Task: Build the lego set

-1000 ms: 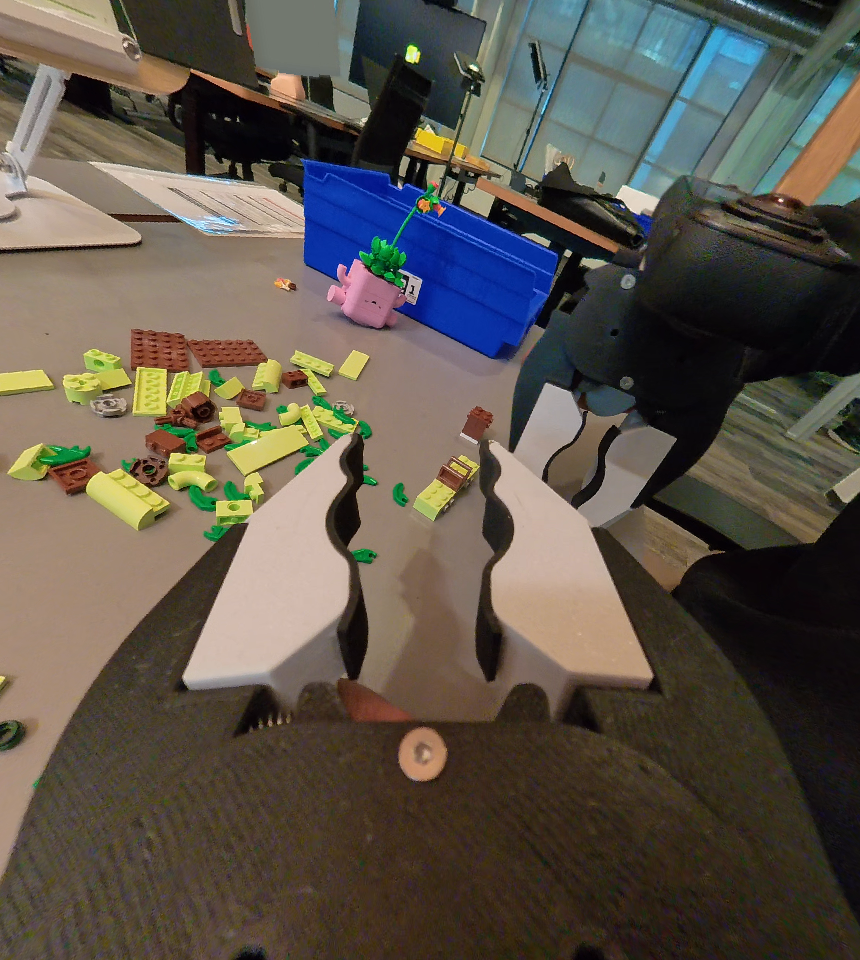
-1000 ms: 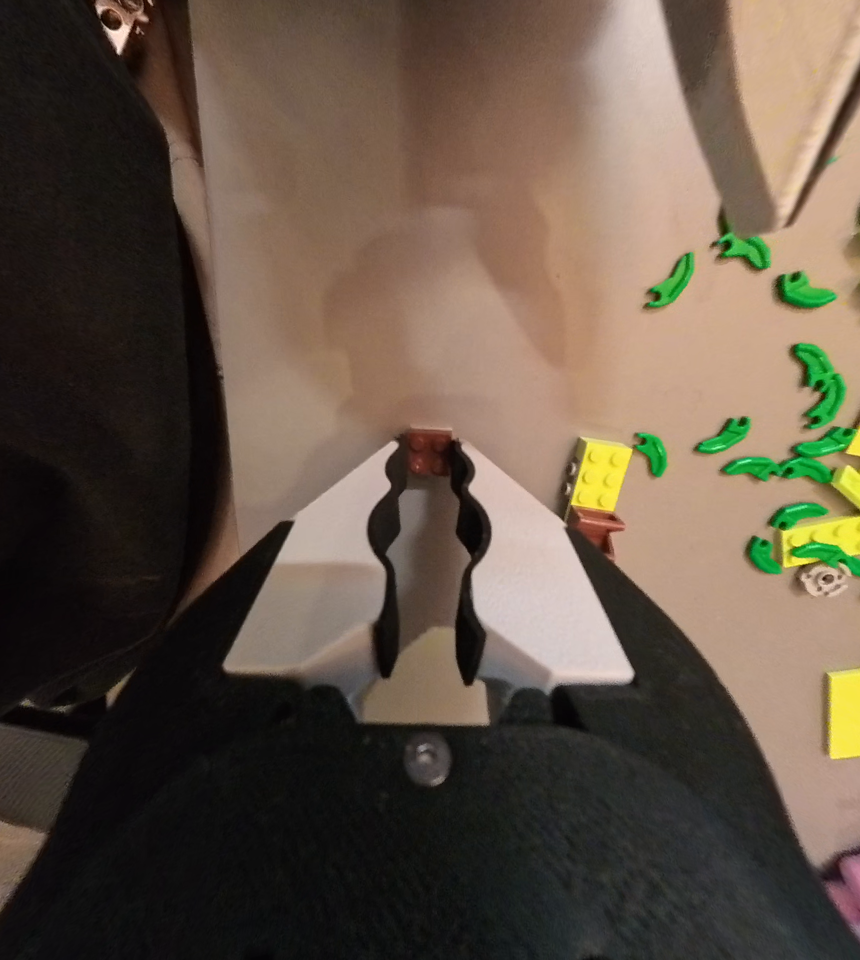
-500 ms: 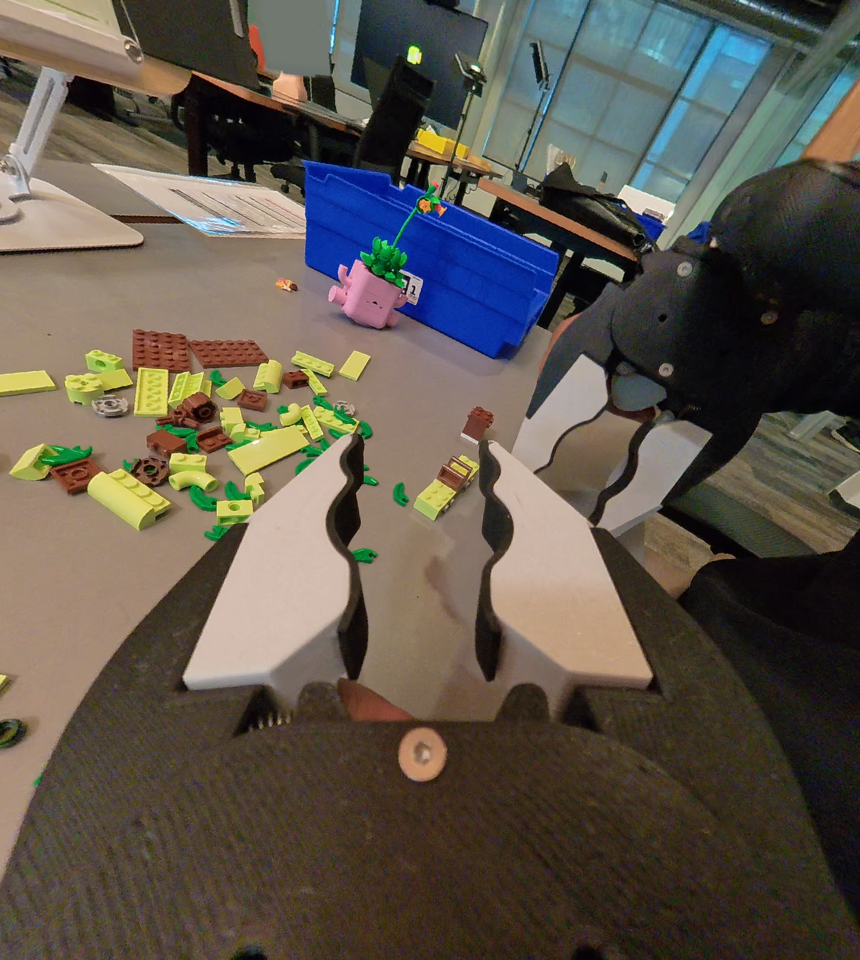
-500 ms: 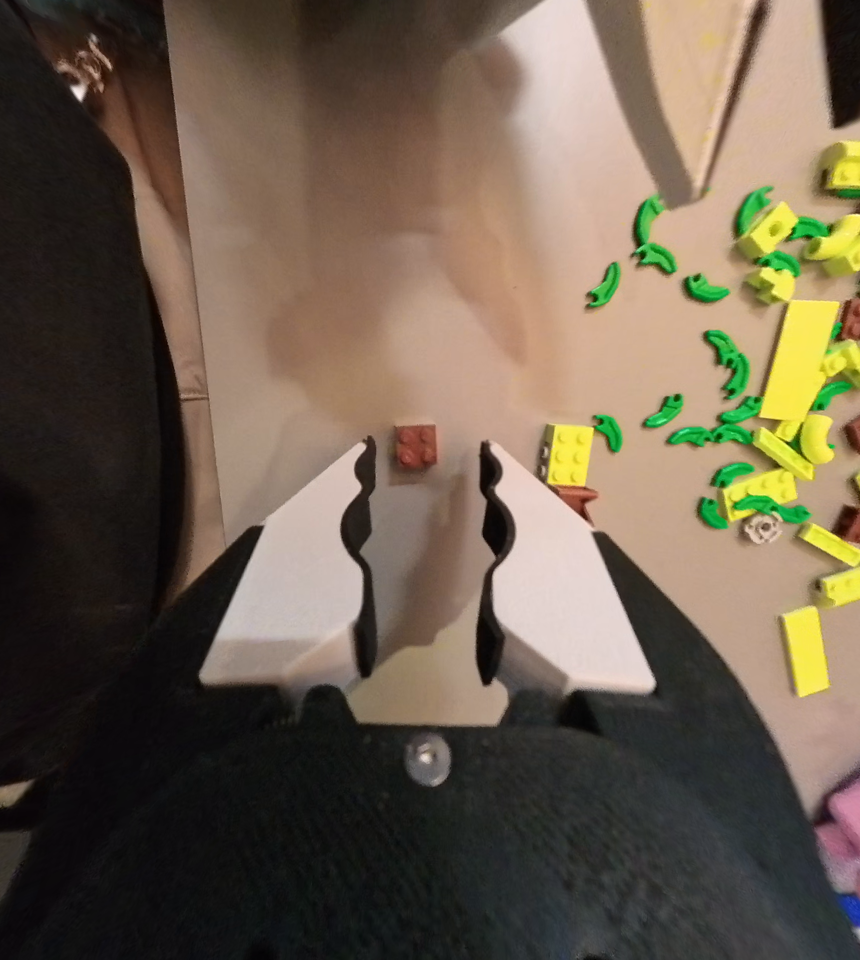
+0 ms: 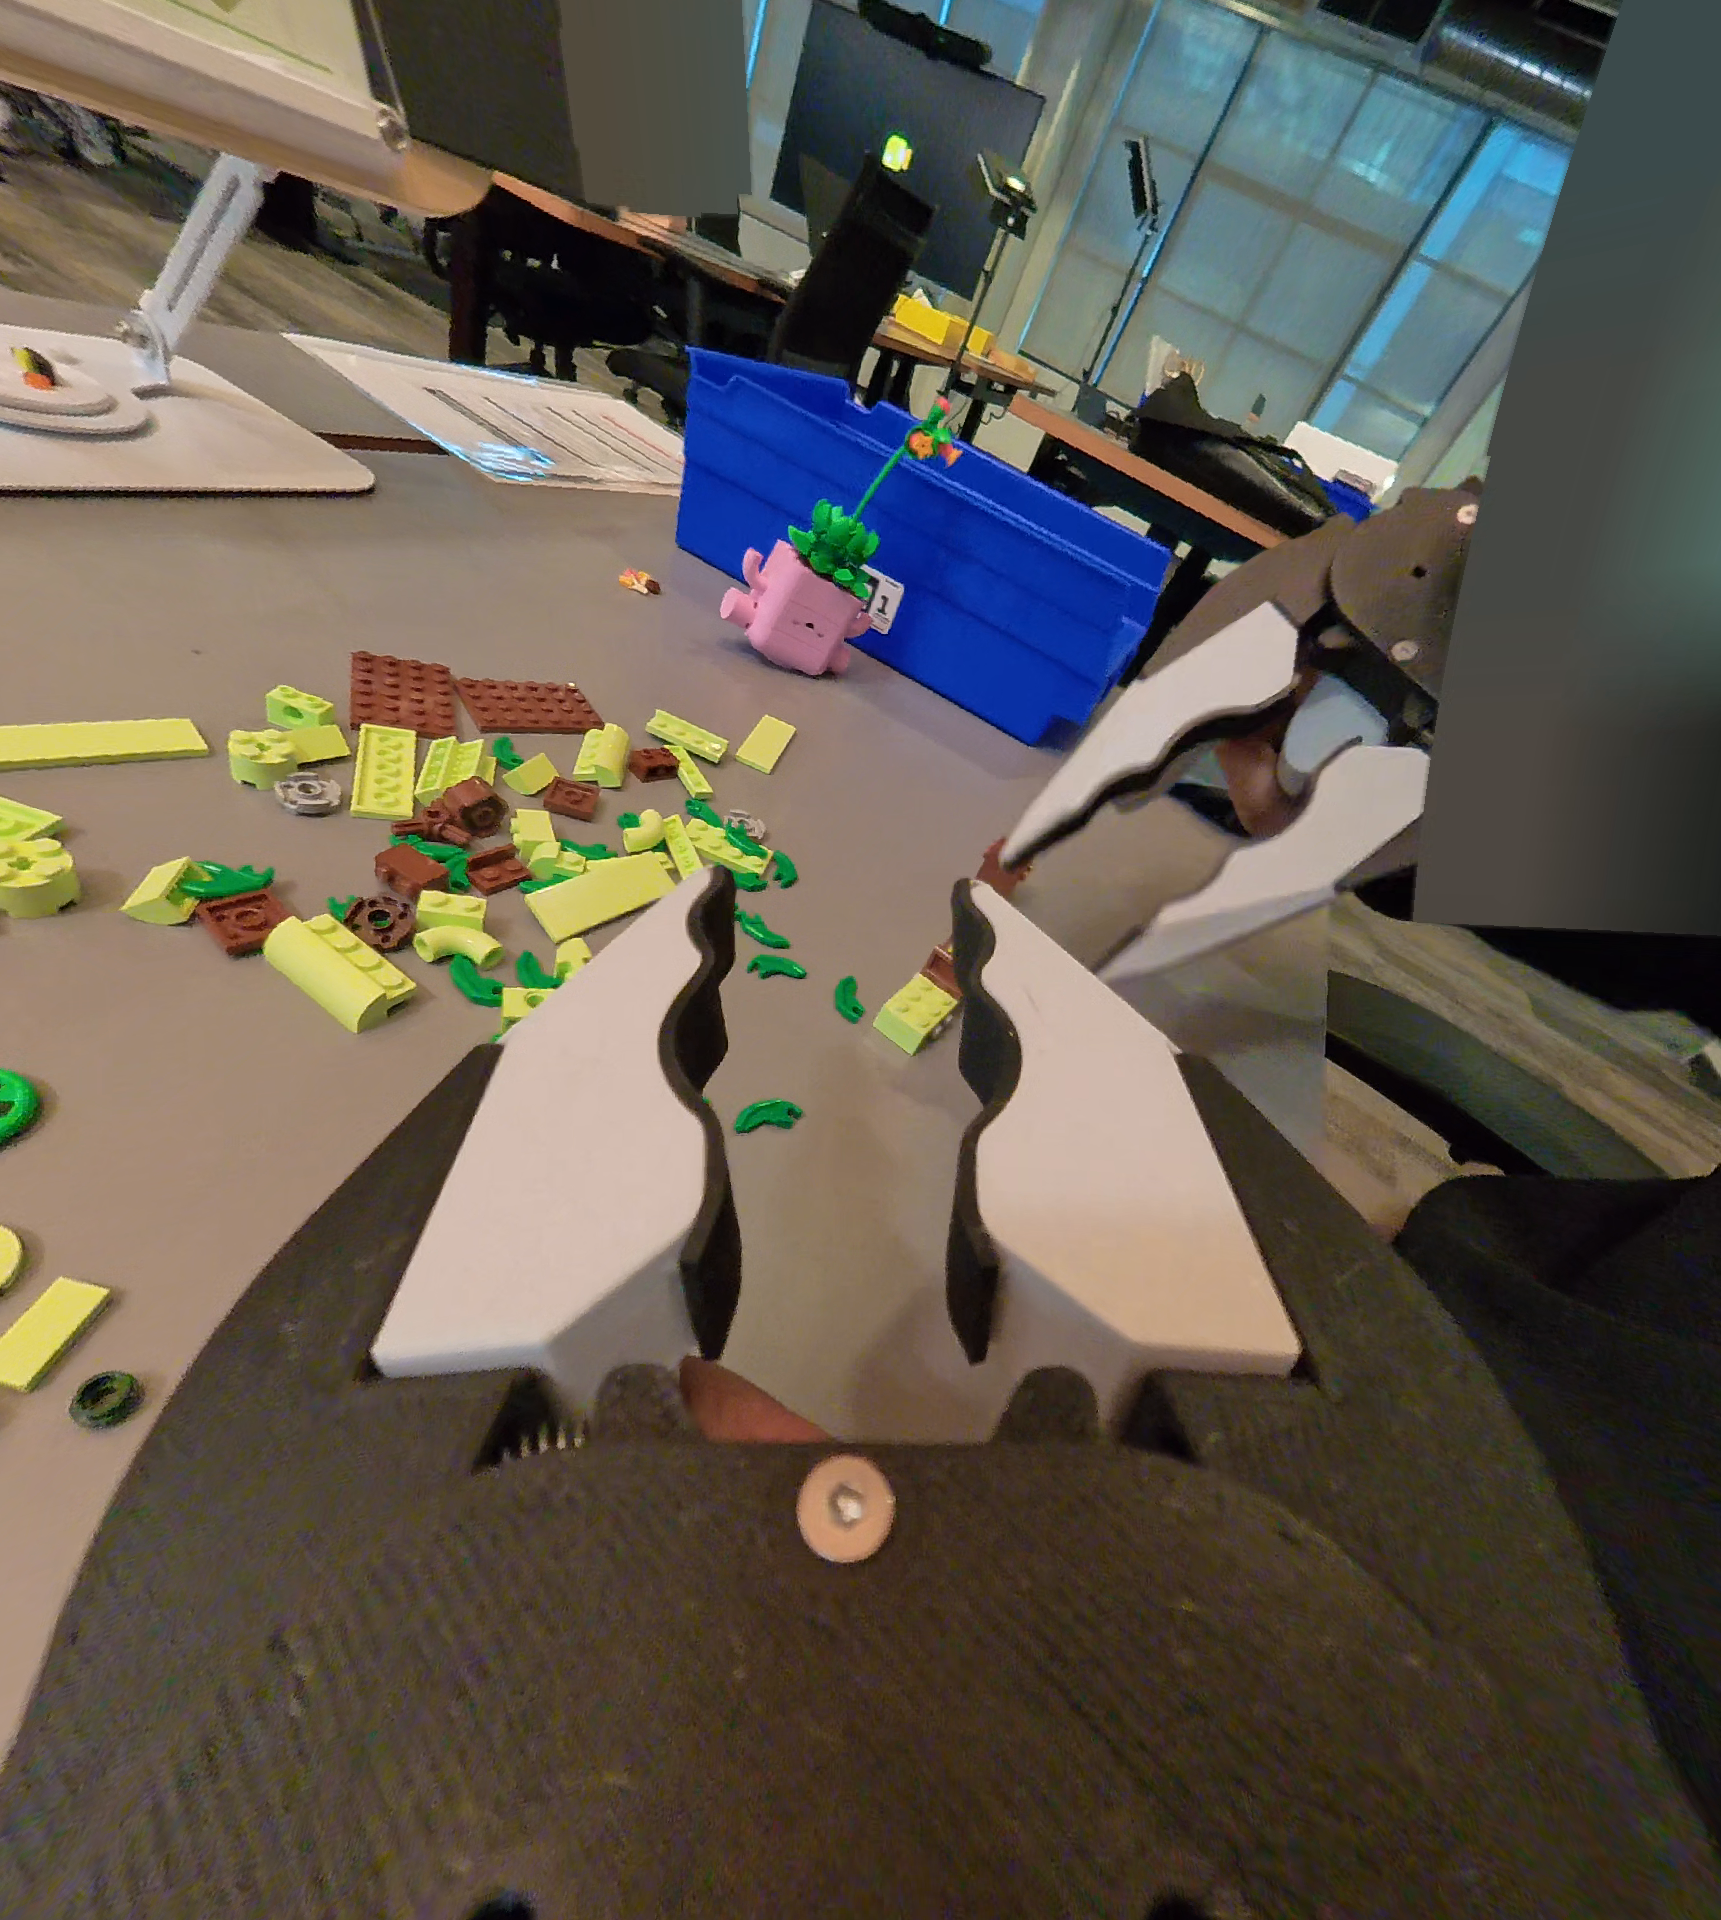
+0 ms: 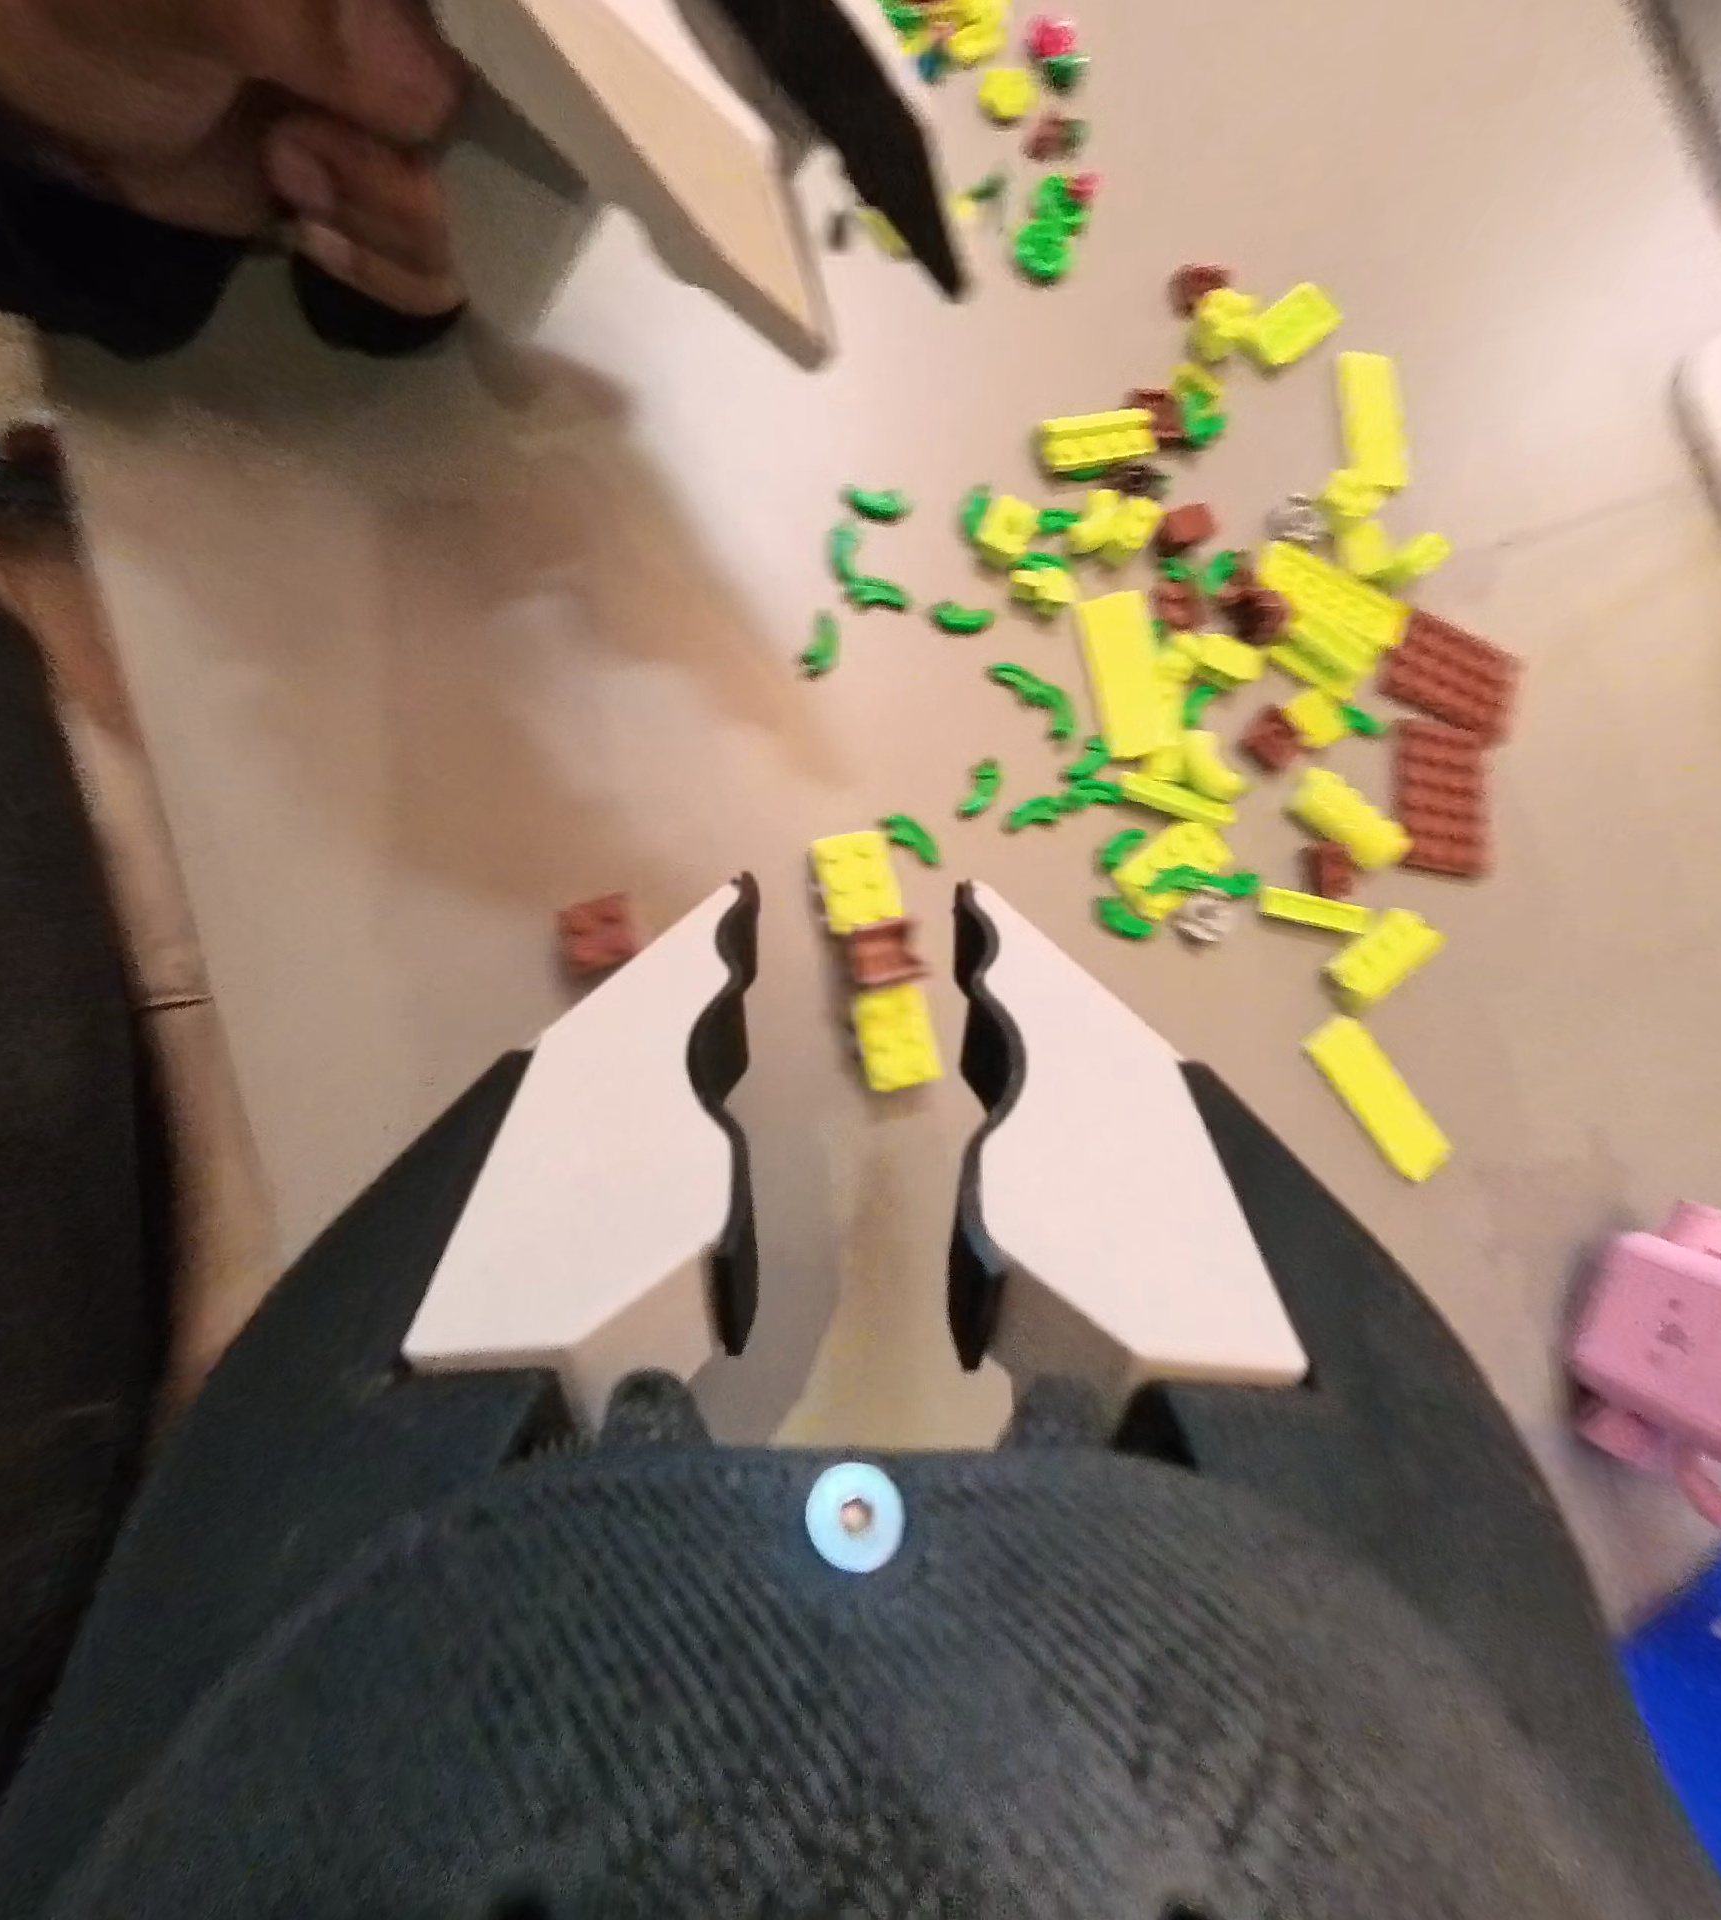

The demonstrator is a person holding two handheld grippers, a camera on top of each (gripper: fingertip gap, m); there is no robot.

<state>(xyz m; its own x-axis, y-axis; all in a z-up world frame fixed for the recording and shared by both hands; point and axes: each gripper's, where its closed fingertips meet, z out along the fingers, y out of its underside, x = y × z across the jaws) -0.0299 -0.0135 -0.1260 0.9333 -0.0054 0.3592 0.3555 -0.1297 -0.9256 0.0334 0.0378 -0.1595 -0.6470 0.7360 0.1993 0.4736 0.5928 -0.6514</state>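
Right gripper (image 6: 854, 902) jaws apart, empty, straddling the lime-and-brown sub-assembly (image 6: 877, 966) on the table (image 6: 420, 623); left gripper (image 5: 840, 899) also agape, empty; piece looks light, rigid, slick; best pinched across its long flat sides.

In the right wrist view, bare table (image 6: 440, 644) fills the centre left of the frame. A dense scatter of lego pieces (image 6: 1240, 665) blocks the right half, and the left gripper (image 6: 835, 260) crosses the top.

Small white label (image 5: 885, 606) on blue bin (image 5: 981, 613); printed sheet (image 5: 534, 426) on desk (image 5: 212, 582), lettering too small to read.
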